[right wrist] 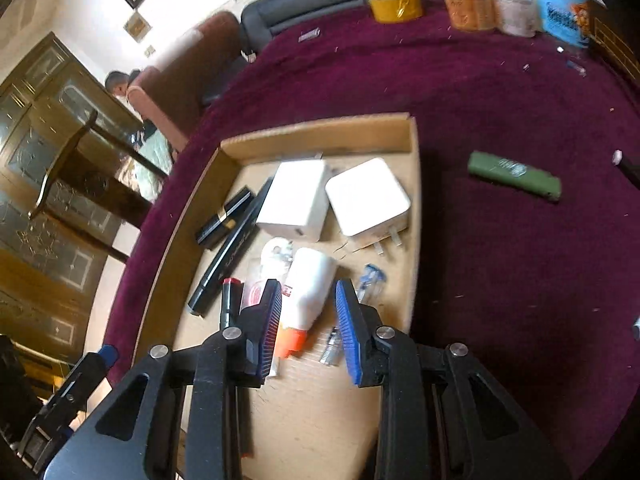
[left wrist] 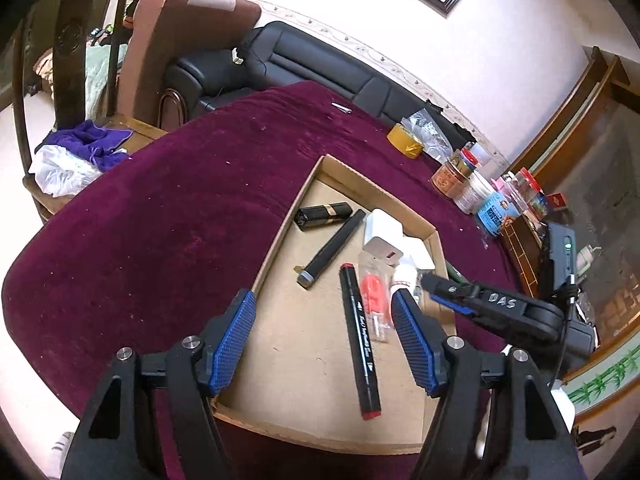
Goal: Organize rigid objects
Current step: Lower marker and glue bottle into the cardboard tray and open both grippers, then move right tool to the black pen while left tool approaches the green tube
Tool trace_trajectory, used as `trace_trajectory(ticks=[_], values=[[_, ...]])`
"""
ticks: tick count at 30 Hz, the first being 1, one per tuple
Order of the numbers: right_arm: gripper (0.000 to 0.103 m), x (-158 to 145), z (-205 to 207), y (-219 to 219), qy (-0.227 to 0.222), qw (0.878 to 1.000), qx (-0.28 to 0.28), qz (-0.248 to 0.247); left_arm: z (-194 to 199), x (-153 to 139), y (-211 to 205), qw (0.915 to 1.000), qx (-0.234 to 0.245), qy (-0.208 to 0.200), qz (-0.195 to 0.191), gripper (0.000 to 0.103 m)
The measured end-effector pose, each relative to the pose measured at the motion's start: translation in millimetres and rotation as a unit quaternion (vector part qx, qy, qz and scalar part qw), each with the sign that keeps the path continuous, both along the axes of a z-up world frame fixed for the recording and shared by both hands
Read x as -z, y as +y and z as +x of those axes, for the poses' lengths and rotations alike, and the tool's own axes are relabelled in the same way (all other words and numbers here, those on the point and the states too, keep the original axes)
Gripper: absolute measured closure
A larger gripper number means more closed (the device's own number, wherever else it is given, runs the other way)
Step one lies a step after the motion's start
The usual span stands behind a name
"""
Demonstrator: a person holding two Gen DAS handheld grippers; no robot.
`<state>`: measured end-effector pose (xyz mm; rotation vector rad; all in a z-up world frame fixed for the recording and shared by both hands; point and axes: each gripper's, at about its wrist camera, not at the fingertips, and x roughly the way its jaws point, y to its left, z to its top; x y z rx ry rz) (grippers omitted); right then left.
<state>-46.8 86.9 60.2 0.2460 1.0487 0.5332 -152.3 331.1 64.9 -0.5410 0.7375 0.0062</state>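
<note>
A shallow cardboard tray [left wrist: 276,236] [right wrist: 320,130] lies on the purple tablecloth. It holds a black lipstick [left wrist: 323,216] [right wrist: 224,218], black markers [left wrist: 360,340] [right wrist: 228,248], two white chargers [right wrist: 294,200] [right wrist: 368,202], a white bottle with an orange cap [right wrist: 306,300] and small packets. My left gripper [left wrist: 324,308] is open above the tray's near part, empty. My right gripper [right wrist: 308,296] is open over the tray with the white bottle lying between and below its fingers. A green lighter [right wrist: 514,176] lies on the cloth to the right of the tray.
Jars, a tape roll [left wrist: 406,140] [right wrist: 394,6] and snack tubs [right wrist: 514,4] stand along the table's far edge. A wooden chair [left wrist: 72,80] with purple cloth stands to the left. A black sofa [left wrist: 300,60] runs behind the table.
</note>
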Motion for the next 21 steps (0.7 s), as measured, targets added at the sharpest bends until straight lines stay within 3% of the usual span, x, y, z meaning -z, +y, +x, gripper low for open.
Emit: trace_trajectory(ticks=[6, 8, 10, 12, 15, 17, 21], values=[[0.074, -36, -21, -72, -0.092, 0.994, 0.046, -0.019, -10, -15, -20, 0.9993, 0.019, -0.027, 0.017, 0.038], [0.054, -48, -31, -114, -0.137, 0.986, 0.088, -0.036, -11, -19, -31, 0.9986, 0.033, -0.037, 0.020, 0.037], [0.020, -55, -38, -151, -0.170, 0.975, 0.130, -0.054, -11, -23, -47, 0.9971, 0.056, -0.046, 0.023, 0.037], [0.018, -50, -40, -202, -0.190, 0.961, 0.185, -0.079, -11, -25, -62, 0.9957, 0.074, -0.050, 0.025, 0.037], [0.018, -32, -25, -265, -0.125, 0.957, 0.242, -0.100, -7, -25, -91, 0.9924, 0.112, -0.046, 0.022, 0.036], [0.018, -13, -18, -308, -0.068, 0.957, 0.273, -0.064, -5, -22, -111, 0.9897, 0.137, -0.038, 0.012, 0.036], [0.018, 8, -11, -346, -0.022, 0.951, 0.308, -0.027, -3, -15, -157, 0.9828, 0.184, -0.020, 0.009, 0.036]])
